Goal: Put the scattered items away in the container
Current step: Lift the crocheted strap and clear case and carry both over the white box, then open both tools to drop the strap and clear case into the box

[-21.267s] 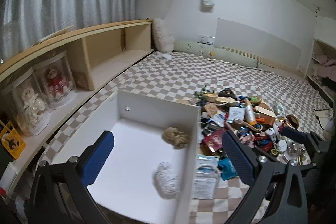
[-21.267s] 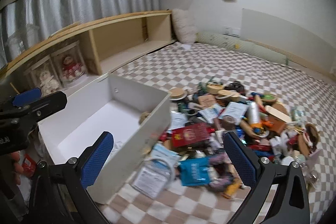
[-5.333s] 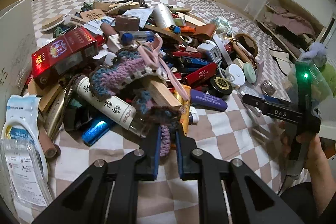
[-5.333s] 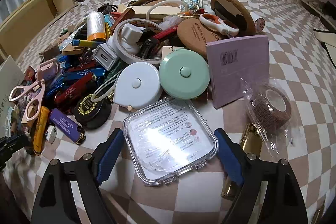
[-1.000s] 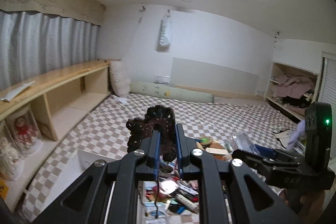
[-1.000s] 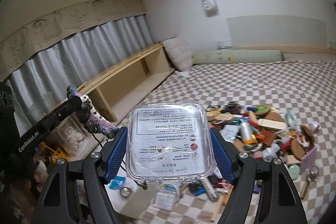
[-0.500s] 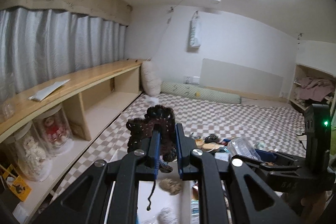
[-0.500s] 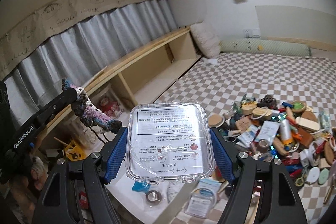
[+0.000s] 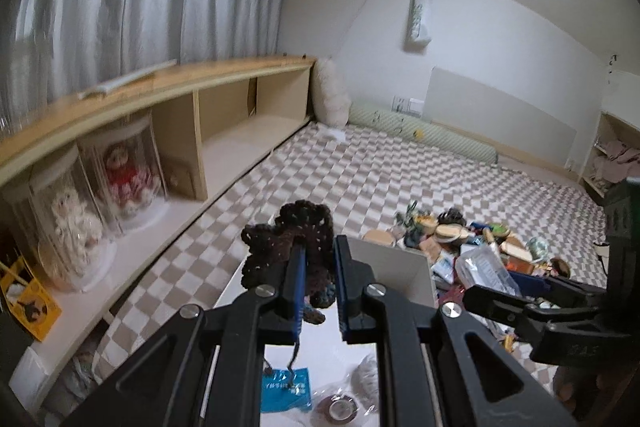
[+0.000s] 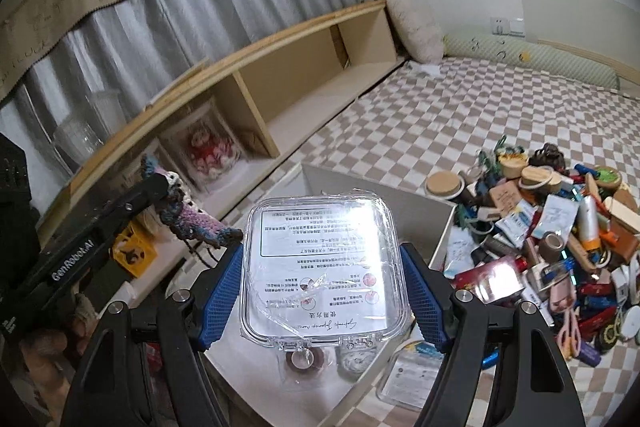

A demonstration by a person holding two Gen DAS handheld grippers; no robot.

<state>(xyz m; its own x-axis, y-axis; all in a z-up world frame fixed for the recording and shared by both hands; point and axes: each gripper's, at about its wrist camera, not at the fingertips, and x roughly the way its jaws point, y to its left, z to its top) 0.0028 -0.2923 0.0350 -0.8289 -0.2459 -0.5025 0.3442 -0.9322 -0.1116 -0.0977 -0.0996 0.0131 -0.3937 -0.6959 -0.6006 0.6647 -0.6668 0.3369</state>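
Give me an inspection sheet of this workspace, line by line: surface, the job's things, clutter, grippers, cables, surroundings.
Surface: beige-and-white checkered bed cover.
Job's things: open white rectangular box on the cover; a blue packet and a round brown tape roll lie inside.
Clutter: mixed pile of small household items beside the box, on its right in the right wrist view.
Grippers: left gripper shut on a dark crocheted yarn piece; right gripper shut on a clear plastic lidded case. Both are over the box.
Cables: nothing seen.
Surroundings: long wooden shelf with dolls in clear cases, grey curtains.
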